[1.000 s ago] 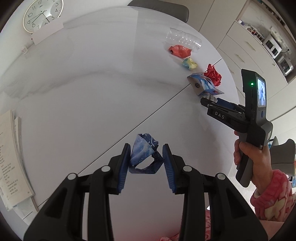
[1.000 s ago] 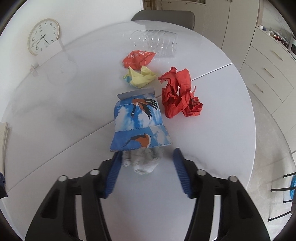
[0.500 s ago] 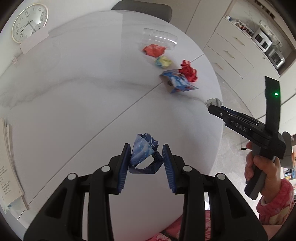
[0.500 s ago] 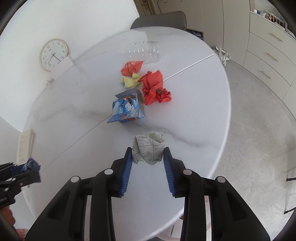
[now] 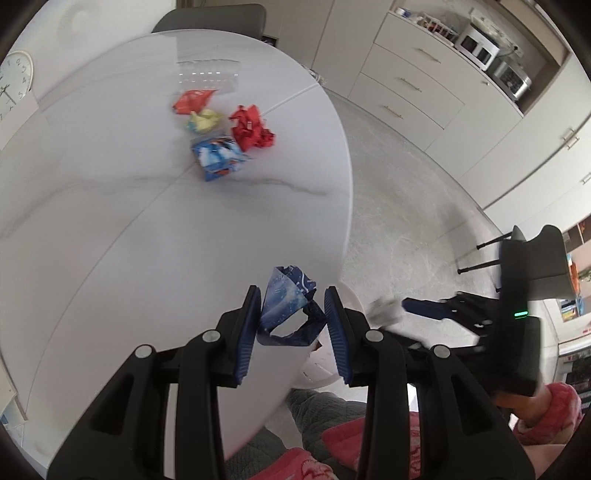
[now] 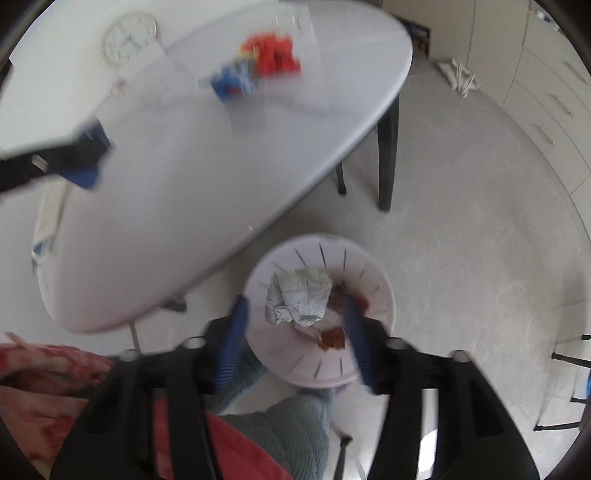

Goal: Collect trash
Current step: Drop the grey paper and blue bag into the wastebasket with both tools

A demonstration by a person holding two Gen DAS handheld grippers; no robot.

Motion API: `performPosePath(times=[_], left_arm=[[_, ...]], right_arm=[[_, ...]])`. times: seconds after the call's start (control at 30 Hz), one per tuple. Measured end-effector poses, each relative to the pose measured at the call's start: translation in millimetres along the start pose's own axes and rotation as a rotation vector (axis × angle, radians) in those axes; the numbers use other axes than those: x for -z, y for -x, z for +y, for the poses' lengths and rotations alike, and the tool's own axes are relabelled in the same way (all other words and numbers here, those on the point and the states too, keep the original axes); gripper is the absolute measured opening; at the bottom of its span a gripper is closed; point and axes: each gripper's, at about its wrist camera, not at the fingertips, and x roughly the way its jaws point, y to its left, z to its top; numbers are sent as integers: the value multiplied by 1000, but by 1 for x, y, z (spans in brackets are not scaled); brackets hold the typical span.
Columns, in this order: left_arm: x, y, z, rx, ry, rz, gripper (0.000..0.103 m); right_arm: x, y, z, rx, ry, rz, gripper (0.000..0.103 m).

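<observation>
My left gripper (image 5: 291,325) is shut on a crumpled dark blue wrapper (image 5: 286,304), held over the near edge of the white table (image 5: 110,221). My right gripper (image 6: 295,321) is open above a white trash bin (image 6: 373,280) on the floor. A crumpled grey-white paper ball (image 6: 297,297) hangs free between its fingers, apart from both pads, over the bin. The bin holds some red and orange scraps. On the table lie a blue bird-print carton (image 5: 219,157), a red paper wad (image 5: 251,127), a yellow wad (image 5: 203,120), an orange wrapper (image 5: 192,101) and a clear plastic bottle (image 5: 207,75).
A wall clock (image 5: 13,86) stands at the table's far left. A dark chair (image 5: 214,16) is behind the table, another chair (image 5: 535,258) on the right. Drawers (image 5: 413,85) line the wall. The person's lap is below the grippers.
My right gripper swung off the table to above the bin and opened, releasing the paper ball. My left gripper moved toward the table's near edge, still gripping the blue wrapper.
</observation>
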Motion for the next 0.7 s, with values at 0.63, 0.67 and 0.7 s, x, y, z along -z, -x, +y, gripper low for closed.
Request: performPosePath(times=[0.63, 0.67, 0.7], left_arm=[[36, -67, -89, 33, -3, 194, 77], [37, -69, -89, 33, 5, 199, 82], [37, -70, -89, 28, 15, 201, 84]], right_arm=[[37, 51, -109, 129, -242, -41, 101], [38, 51, -114, 122, -259, -39, 101], [39, 52, -117, 115, -273, -38, 101]])
